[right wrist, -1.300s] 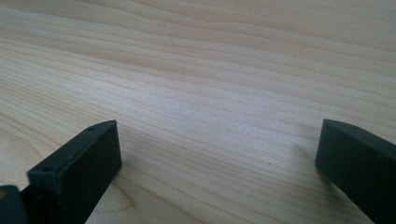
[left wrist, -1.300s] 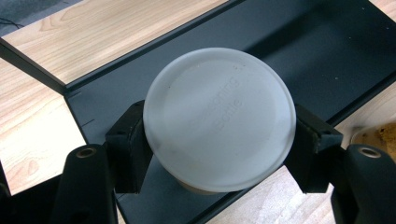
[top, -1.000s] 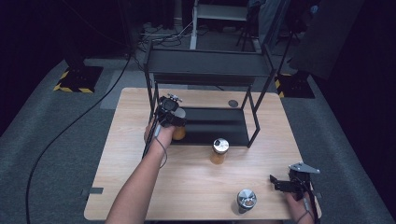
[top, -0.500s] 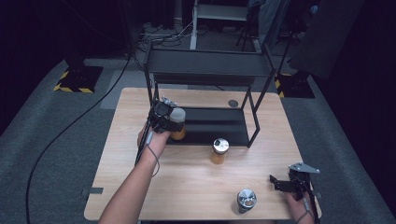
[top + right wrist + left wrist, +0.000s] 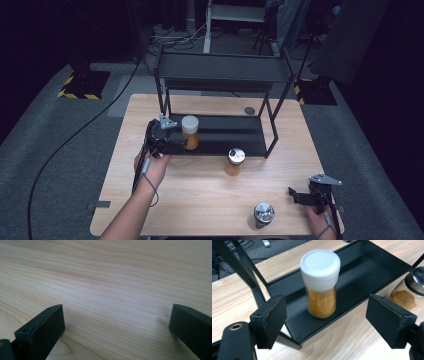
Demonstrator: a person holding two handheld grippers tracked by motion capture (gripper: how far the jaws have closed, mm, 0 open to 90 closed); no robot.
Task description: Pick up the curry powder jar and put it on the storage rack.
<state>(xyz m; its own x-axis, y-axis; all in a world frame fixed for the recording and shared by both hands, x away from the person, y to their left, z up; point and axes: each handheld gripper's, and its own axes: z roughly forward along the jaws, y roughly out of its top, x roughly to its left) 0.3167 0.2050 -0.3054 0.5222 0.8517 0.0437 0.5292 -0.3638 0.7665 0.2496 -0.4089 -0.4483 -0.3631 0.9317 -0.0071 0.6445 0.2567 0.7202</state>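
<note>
A jar of orange powder with a white lid [image 5: 190,131] [image 5: 320,282] stands upright on the front left of the black rack's lower tray [image 5: 225,139] [image 5: 367,270]. My left gripper [image 5: 178,146] [image 5: 329,321] sits just in front of the jar. Its jaws have just been opening and now stand wide apart. The jar lies a little beyond the pads, which do not touch it. My right gripper [image 5: 295,194] [image 5: 116,322] rests open over bare wood at the table's front right corner.
A silver-lidded jar of amber spice [image 5: 235,161] [image 5: 412,286] stands on the table in front of the tray. Another metal-lidded jar [image 5: 263,214] stands near the front edge. The rack's upper shelf [image 5: 225,75] overhangs the tray. A small dark disc [image 5: 249,110] lies behind the rack.
My left gripper let go of the white-lidded jar and drew back left and toward the person. The jar stays upright on the tray. The right gripper kept still.
</note>
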